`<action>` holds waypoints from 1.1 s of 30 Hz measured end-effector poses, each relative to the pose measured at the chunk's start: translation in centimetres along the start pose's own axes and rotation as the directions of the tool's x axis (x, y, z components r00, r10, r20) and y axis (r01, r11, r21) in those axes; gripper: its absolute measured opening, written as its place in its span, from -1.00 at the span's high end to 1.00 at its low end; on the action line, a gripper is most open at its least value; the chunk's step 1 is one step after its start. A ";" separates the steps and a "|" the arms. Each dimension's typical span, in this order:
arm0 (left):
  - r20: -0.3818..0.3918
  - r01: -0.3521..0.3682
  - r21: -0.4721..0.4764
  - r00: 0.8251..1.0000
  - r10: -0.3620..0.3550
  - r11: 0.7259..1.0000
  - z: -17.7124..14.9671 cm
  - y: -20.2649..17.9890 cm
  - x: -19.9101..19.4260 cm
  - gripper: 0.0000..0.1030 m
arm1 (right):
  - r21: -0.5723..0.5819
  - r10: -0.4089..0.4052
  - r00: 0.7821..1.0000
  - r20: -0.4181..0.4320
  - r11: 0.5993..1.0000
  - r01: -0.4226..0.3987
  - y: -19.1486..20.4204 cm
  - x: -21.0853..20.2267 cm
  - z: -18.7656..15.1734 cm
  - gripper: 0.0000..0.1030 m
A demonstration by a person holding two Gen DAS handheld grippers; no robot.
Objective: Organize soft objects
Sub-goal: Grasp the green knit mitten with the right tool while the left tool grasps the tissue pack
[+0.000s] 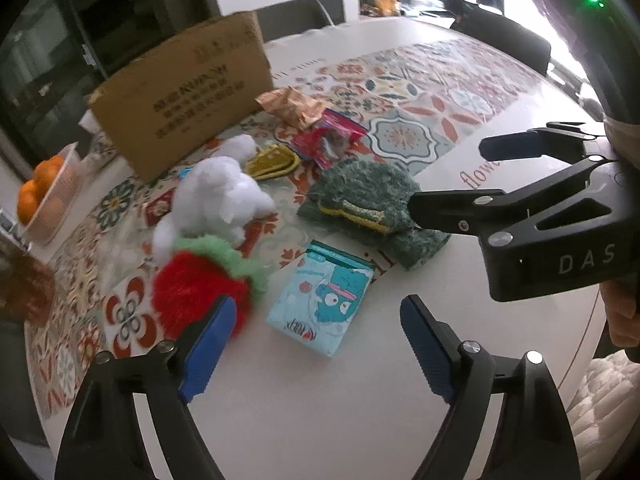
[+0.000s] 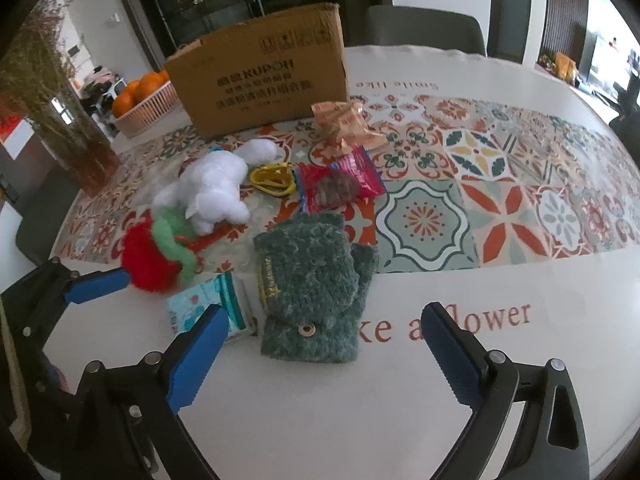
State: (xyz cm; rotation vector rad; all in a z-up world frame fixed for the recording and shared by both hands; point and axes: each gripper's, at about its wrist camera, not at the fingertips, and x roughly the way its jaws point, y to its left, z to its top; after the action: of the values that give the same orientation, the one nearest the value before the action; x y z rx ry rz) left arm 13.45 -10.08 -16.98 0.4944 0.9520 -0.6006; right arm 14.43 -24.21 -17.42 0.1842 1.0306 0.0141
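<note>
Left hand-held gripper [image 1: 316, 350]: wide, empty | Right hand-held gripper [image 2: 324, 354]: wide, empty | Green knit glove [image 2: 310, 280]: flat on desk [image 2: 520, 380], beside tissue pack [image 2: 208, 304] | Handling: likely light, limp; pinch thick cuff.

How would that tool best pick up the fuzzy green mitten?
Probably from above, with the right tool closing across the green mitten at its narrower cuff by the button. It lies flat and limp on the table, so there is no edge to slide under.
</note>
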 end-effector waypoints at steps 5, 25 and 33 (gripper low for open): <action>-0.026 0.053 0.031 0.998 -0.053 0.998 0.3 0.5 2.0 -0.51 | 0.027 -0.001 1.000 -0.027 1.000 0.002 -0.3 1.8 0.3 -0.85; -0.092 0.170 0.039 0.982 -0.166 0.985 0.8 0.8 5.9 -0.17 | 0.053 0.026 0.995 -0.101 0.998 -0.021 -1.0 6.4 0.8 -0.66; -0.103 0.169 -0.049 0.980 -0.173 0.984 0.6 1.5 7.0 -0.06 | 0.001 0.018 0.996 -0.087 1.000 -0.018 -0.4 6.8 1.3 -0.37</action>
State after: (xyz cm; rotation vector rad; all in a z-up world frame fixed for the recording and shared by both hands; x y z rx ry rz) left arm 17.91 -11.15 -22.46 0.4148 1.1139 -0.7143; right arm 18.99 -24.13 -22.60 0.1943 1.1162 0.0389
